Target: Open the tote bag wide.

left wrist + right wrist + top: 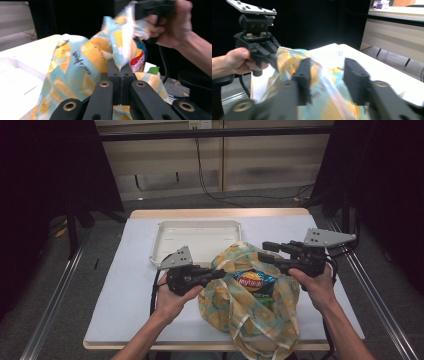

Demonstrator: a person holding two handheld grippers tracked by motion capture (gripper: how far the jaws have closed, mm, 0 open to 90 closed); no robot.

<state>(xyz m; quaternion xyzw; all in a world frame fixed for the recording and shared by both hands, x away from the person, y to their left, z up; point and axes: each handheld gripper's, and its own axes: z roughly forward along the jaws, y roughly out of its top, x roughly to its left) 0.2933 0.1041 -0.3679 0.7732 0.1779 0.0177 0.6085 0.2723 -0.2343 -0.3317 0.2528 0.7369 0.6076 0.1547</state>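
A cloth bag (250,312) printed in teal and yellow sits on the white-covered table (135,285), its mouth facing up. Inside it lies a blue and red chips packet (250,281) beside something green (266,298). My left gripper (220,272) is shut on the bag's left rim; in the left gripper view its jaws (120,66) pinch a fold of the cloth (75,67). My right gripper (264,250) hovers at the bag's far right rim. Its jaws (325,67) stand apart, with blurred cloth (287,57) between and below them, and the pads are not pressing on it.
A shallow white tray (195,242) lies behind the bag at the table's far middle. Cables trail from both grippers over the table's sides. Black curtains and metal rails flank the table, and the floor beyond carries loose wires.
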